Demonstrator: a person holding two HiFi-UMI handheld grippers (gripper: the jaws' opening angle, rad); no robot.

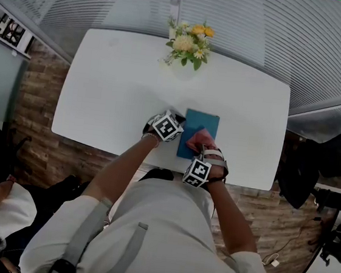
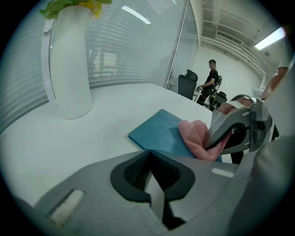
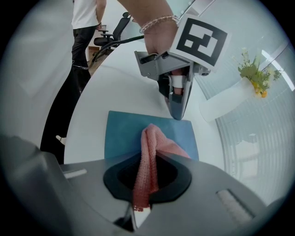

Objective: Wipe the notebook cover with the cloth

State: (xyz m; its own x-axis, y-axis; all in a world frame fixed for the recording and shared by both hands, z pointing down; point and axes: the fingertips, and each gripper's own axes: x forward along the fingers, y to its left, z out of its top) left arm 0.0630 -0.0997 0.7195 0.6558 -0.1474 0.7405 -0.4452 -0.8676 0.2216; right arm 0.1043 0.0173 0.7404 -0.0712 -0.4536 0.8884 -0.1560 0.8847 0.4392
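A blue notebook (image 1: 204,123) lies flat on the white table (image 1: 114,90), near its front edge. A pink cloth (image 1: 198,139) rests bunched on the cover's near half. My right gripper (image 1: 204,150) is shut on that cloth (image 3: 148,156), which runs from between its jaws onto the notebook (image 3: 124,133). My left gripper (image 3: 178,109) is shut, and its tip points down at the notebook's far edge. In the left gripper view the notebook (image 2: 159,131) and cloth (image 2: 197,137) lie just ahead of the left gripper (image 2: 154,182), with the right gripper (image 2: 237,129) over the cloth.
A white vase of yellow flowers (image 1: 190,43) stands at the table's far edge, and shows tall in the left gripper view (image 2: 69,69). Dark office chairs (image 1: 314,167) stand to the right. A person (image 2: 211,83) stands far off.
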